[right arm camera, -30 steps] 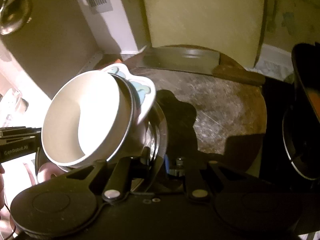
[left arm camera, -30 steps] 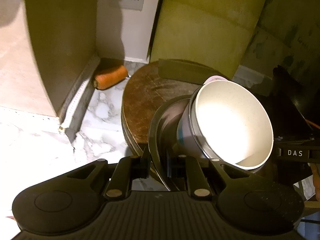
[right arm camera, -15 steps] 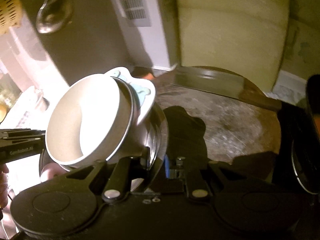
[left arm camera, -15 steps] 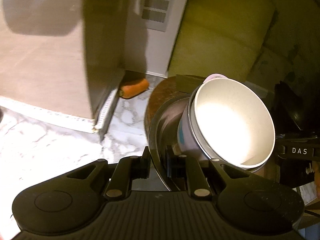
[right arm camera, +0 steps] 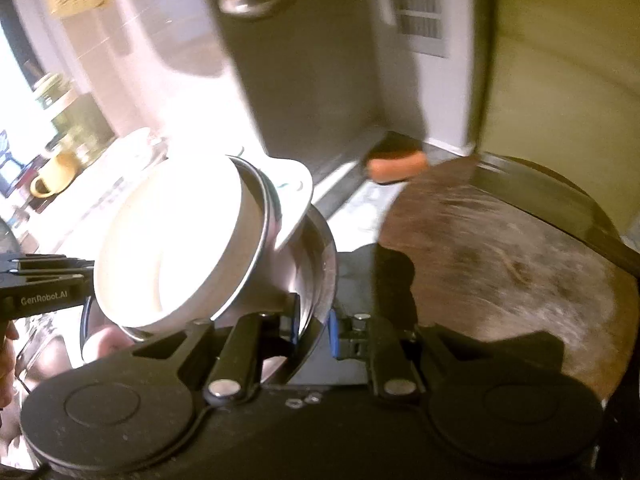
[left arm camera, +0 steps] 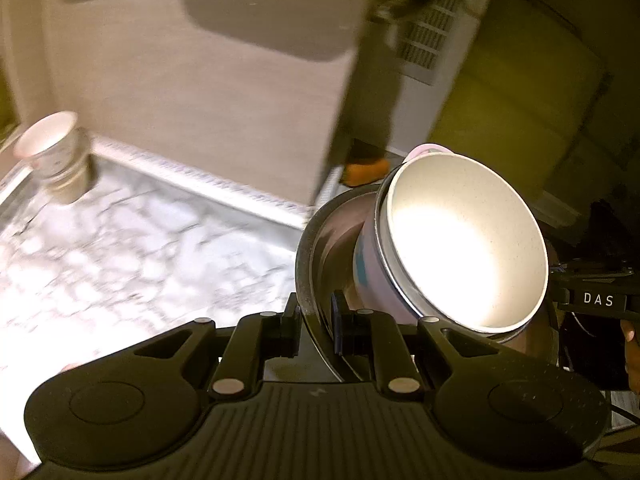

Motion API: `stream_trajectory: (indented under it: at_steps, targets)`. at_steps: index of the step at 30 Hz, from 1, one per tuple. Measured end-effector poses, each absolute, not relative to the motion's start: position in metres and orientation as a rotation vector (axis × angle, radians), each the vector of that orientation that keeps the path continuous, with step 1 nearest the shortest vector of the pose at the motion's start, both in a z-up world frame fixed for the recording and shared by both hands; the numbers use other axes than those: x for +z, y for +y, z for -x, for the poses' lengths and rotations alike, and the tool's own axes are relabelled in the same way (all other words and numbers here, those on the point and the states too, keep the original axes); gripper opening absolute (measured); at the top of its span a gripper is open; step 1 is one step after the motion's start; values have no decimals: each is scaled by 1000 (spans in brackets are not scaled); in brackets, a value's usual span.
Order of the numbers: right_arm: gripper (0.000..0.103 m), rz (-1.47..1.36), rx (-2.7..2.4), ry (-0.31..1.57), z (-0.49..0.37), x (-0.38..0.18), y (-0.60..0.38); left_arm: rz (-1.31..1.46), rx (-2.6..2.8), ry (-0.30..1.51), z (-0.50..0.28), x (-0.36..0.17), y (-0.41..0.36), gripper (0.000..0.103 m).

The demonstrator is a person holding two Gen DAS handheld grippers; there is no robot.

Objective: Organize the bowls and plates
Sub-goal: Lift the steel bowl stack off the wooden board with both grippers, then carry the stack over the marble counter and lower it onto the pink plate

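Observation:
A stack of nested dishes is held in the air between both grippers. A wide steel bowl (left arm camera: 332,236) is the outermost piece; inside it sit a white plate with blue pattern (right arm camera: 298,188), a steel-rimmed bowl and a white bowl (left arm camera: 464,248) on top. My left gripper (left arm camera: 316,312) is shut on the steel bowl's rim on one side. My right gripper (right arm camera: 314,328) is shut on the rim on the opposite side; the white bowl (right arm camera: 172,248) fills its left view. The stack tilts.
A marble counter (left arm camera: 132,252) lies below left, with a paper cup (left arm camera: 56,156) by the wall. An orange carrot (right arm camera: 396,166) lies in the corner. A round wooden board (right arm camera: 512,264) with a cleaver (right arm camera: 560,204) is on the right. A yellow mug (right arm camera: 52,176) stands far left.
Both grippers have carried the stack leftward, away from the wooden board and over the marble counter. The cup and the mug have come into view. The grip is unchanged.

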State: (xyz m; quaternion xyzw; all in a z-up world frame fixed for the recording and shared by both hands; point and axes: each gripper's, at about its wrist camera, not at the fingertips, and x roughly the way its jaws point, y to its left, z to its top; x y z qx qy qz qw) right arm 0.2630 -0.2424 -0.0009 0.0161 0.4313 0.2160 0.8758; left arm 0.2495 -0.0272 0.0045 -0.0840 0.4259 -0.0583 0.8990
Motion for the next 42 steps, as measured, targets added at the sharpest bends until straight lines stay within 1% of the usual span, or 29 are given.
stream_trajectory:
  at_steps: [10, 22, 34, 42]
  targets:
    - [14, 32, 605, 903, -265, -8, -174, 217, 34, 888, -199, -7, 36, 14]
    - [14, 105, 749, 942, -245, -18, -106, 282, 184, 913, -145, -22, 85, 14]
    - [15, 147, 821, 982, -230, -41, -73, 305, 270, 941, -112, -46, 105, 14]
    - [15, 190, 824, 965, -228, -60, -70, 233, 287, 920, -112, -57, 96, 14]
